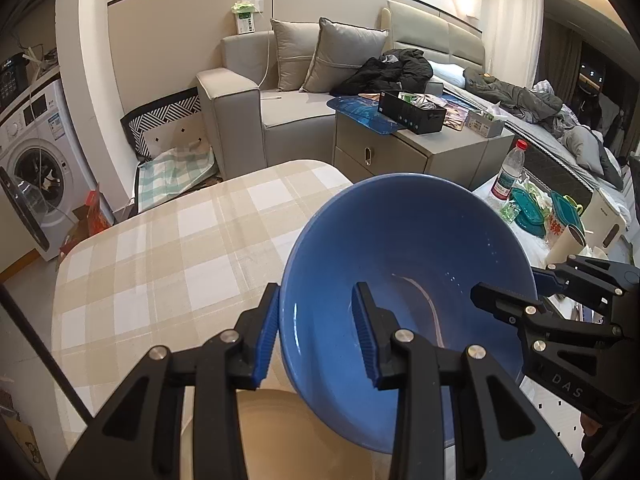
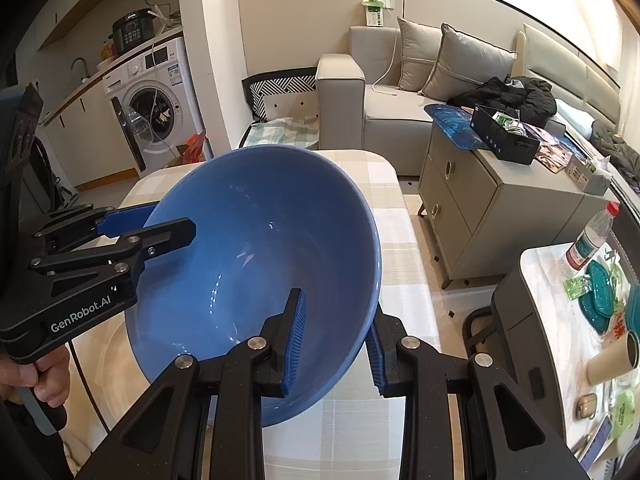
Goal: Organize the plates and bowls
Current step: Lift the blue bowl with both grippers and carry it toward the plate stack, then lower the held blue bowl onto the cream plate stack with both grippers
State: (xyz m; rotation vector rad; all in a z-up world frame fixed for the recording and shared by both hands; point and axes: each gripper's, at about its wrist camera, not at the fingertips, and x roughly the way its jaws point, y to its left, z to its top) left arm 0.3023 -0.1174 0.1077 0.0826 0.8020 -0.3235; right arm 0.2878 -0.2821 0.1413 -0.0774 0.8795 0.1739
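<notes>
**Above the checked table, one blue bowl between two grippers**

Above the checked tablecloth, a blue bowl hangs tilted, clear of the cloth, its open mouth turned toward both cameras. It is held from two sides at once.

The left gripper straddles the bowl's left rim: one blue-padded finger lies outside the wall, the other inside the basin, and the wall runs between them. The jaws are drawn in to a narrow gap; the outer pad sits against the wall, while contact of the inner pad cannot be confirmed.

The right gripper takes the near right rim in the same manner, one finger inside the bowl and one outside, the jaws closed to the thickness of the wall. In the left wrist view it reaches in from the right and meets the bowl's right edge.

Directly below the bowl, near the lower edge of the left view, lies a beige plate on the table; the bowl's underside is above it, and whether they touch cannot be told.

Far behind stand a grey sofa and, at far left, a washing machine. To the right, a small side table carries a bottle and teal containers.
</notes>
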